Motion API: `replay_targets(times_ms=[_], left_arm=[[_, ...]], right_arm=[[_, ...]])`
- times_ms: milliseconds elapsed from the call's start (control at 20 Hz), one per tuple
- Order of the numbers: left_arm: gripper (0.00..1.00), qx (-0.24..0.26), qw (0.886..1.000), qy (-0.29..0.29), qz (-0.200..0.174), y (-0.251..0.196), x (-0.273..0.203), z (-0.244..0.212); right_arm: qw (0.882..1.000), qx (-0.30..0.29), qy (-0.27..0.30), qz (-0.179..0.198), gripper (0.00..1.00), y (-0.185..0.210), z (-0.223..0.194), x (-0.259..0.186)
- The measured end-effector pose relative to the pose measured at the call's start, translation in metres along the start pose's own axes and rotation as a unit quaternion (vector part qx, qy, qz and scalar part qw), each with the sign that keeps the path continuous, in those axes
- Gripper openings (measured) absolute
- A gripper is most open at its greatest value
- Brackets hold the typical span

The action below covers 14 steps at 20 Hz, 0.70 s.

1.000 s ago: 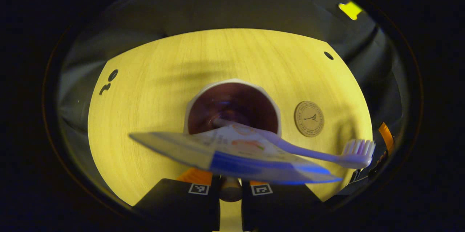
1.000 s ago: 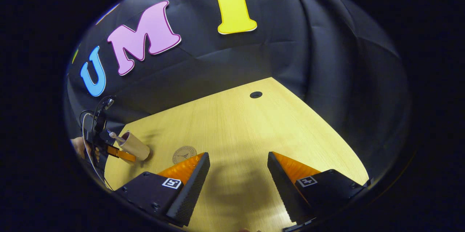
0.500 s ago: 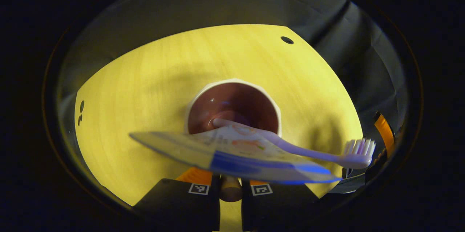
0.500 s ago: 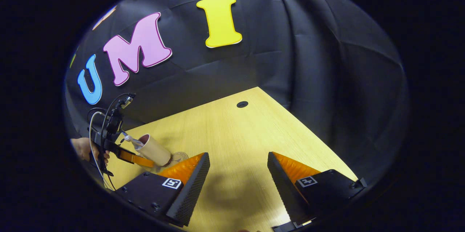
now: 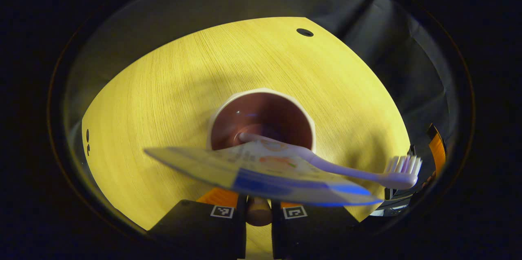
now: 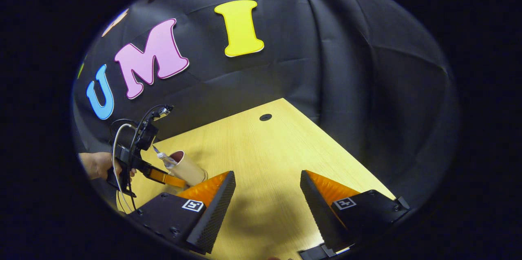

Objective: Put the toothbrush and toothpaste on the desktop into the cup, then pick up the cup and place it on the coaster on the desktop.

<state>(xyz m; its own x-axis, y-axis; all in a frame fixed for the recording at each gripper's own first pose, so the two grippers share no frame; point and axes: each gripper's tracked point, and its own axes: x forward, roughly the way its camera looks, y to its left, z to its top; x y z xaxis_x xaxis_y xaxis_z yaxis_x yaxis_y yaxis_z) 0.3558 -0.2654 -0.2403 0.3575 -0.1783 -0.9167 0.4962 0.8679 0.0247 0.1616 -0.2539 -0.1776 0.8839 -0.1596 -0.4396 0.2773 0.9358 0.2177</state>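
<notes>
A beige cup (image 5: pixel 261 119) with a dark red inside holds a white and blue toothpaste tube (image 5: pixel 261 170) and a pale purple toothbrush (image 5: pixel 383 175), bristles up. My left gripper (image 5: pixel 259 205) is shut on the cup's near side, with a tan part between its fingers. In the right gripper view a hand (image 6: pixel 96 165) holds that left gripper (image 6: pixel 169 178) and carries the cup (image 6: pixel 189 167) low over the wooden table (image 6: pixel 261 158). The cup sits just behind one finger of my right gripper (image 6: pixel 267 199), which is open and holds nothing. Whether the cup touches the table I cannot tell.
The table (image 5: pixel 171 89) has a small round cable hole (image 5: pixel 304 32) near its far corner, also seen as the hole (image 6: pixel 265 117) in the right gripper view. Black cloth walls close the table's far sides. Part of the right gripper (image 5: pixel 435 150) shows at the left gripper view's right edge.
The left gripper has carried the cup rightwards toward the right gripper. The round coaster, visible beside the cup a second ago, has gone out of sight at the cup. The right gripper stayed open.
</notes>
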Motion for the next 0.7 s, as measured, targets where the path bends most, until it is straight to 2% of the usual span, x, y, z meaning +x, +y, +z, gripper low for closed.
replay_targets(times_ms=[150, 200, 350, 450, 500, 700], left_arm=[[0.34, -0.001, 1.0, -0.005, 0.004, -0.001, -0.005, 0.001], [0.41, -0.004, 1.0, -0.012, 0.004, -0.001, -0.008, 0.003], [0.71, -0.016, 0.999, -0.034, -0.003, -0.004, -0.025, 0.002], [0.96, -0.017, 0.998, -0.057, -0.004, -0.002, -0.044, -0.002], [1.0, -0.014, 0.998, -0.068, -0.002, -0.002, -0.057, -0.005], [0.98, -0.001, 0.986, -0.165, 0.037, 0.007, -0.127, -0.015]], right_arm=[[1.0, -0.003, -0.001, 0.002, 0.98, 0.001, -0.003, -0.003], [1.0, -0.004, 0.001, 0.003, 0.98, 0.002, -0.004, -0.004], [1.0, -0.012, 0.004, 0.011, 0.98, 0.011, -0.008, -0.007], [1.0, -0.02, 0.008, 0.02, 0.98, 0.019, -0.01, -0.009], [0.999, -0.025, 0.01, 0.024, 0.98, 0.024, -0.01, -0.01], [0.998, -0.045, 0.015, 0.045, 0.98, 0.049, -0.008, -0.023]])
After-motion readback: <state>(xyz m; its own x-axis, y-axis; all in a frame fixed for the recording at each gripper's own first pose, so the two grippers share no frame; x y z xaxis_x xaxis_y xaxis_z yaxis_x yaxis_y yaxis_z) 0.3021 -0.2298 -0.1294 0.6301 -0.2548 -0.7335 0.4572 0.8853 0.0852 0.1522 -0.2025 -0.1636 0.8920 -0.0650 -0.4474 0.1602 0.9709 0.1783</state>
